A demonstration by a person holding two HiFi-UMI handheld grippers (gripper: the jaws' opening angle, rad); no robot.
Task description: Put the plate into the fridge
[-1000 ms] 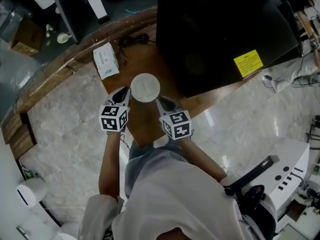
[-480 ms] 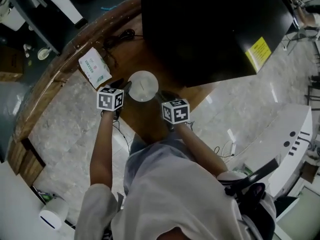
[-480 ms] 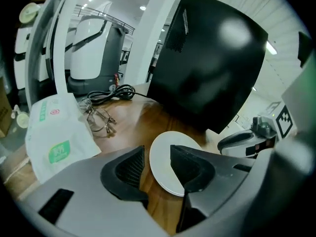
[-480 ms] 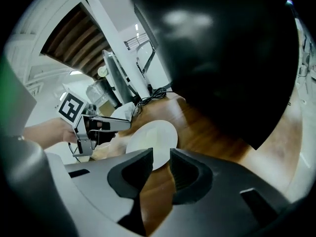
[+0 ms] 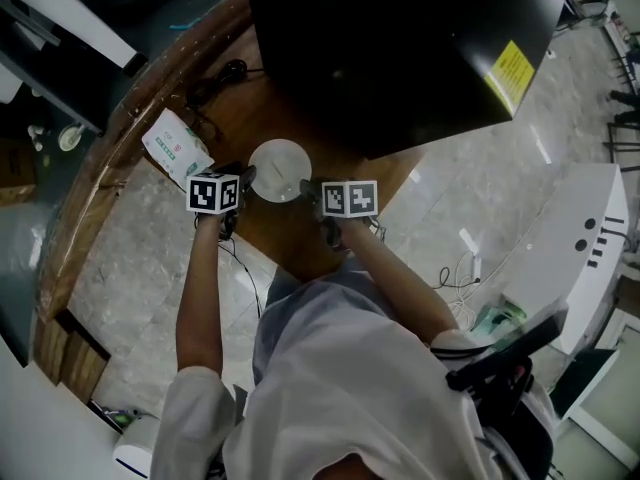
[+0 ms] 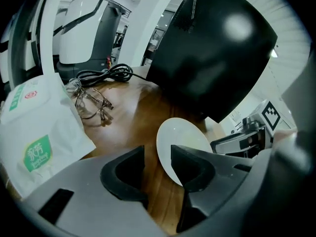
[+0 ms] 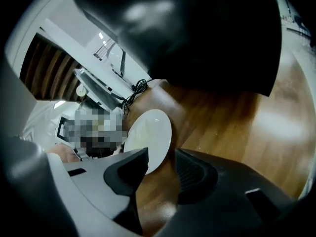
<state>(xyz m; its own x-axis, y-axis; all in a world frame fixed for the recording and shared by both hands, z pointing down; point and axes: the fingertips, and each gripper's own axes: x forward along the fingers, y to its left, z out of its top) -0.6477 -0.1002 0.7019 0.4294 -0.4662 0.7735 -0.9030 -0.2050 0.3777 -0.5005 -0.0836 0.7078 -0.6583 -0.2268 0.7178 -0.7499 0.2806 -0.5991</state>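
On the brown wooden counter [image 5: 292,234], directly in front of the large black fridge [image 5: 400,48], the round white plate [image 5: 278,171] lay flat, outside the appliance.

Arm pose: I had both bare forearms stretched forward from the body, roughly parallel. The left forearm [image 5: 200,298] ran straight ahead and the right forearm [image 5: 385,278] angled slightly inward. Both tools pointed forward and downward, converging on the plate from opposite sides, with each marker cube facing upward toward the head camera.

Left gripper [image 6: 158,158]: the jaws had just been opening and stood spread. The near-left rim of the plate sat in the gap between them. Neither pad pressed on it, and bare wood showed between the left jaw and the rim.

Right gripper [image 7: 161,164]: the jaws had likewise just been opening and stood spread. The right rim of the plate passed into the gap, partly behind one jaw, and was not pinched.

Surroundings: a white tissue packet with green print [image 5: 175,148] lay just beside the left gripper on its outer side. A pair of thin-framed spectacles [image 6: 91,103] and a coiled black cable [image 6: 103,74] lay farther back on the wood. A yellow label [image 5: 512,68] was fixed to the fridge's top face.
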